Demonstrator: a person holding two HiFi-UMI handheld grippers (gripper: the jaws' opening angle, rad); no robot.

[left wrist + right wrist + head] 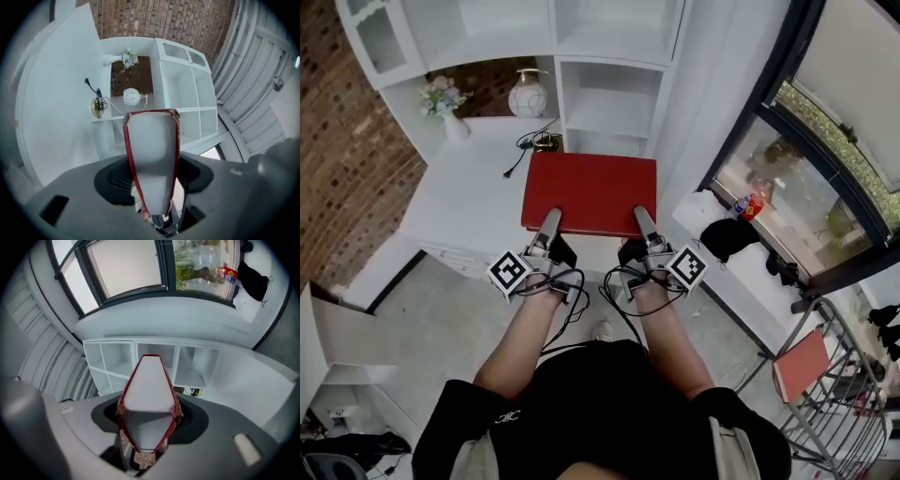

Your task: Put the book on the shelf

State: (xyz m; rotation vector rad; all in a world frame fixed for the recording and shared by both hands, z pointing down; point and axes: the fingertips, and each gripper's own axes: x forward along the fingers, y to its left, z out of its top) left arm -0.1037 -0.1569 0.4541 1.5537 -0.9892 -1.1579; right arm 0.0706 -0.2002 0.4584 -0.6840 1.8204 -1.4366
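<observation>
In the head view both grippers hold a red hardcover book (591,192) flat above the white desk (464,202), in front of the white shelf unit (609,108). My left gripper (548,225) is shut on the book's near edge at the left, and my right gripper (645,223) is shut on it at the right. The left gripper view shows the book's white page edge (152,154), framed in red, running out between the jaws toward the shelf compartments (180,89). In the right gripper view the book (146,394) likewise sits clamped, pointing at the open compartments (154,355).
A flower vase (442,101), a round white lamp (528,93) and a brass object with a black cable (544,142) stand at the desk's back. A windowsill with a black item (729,234) lies to the right. A red-seated chair (802,364) stands at lower right.
</observation>
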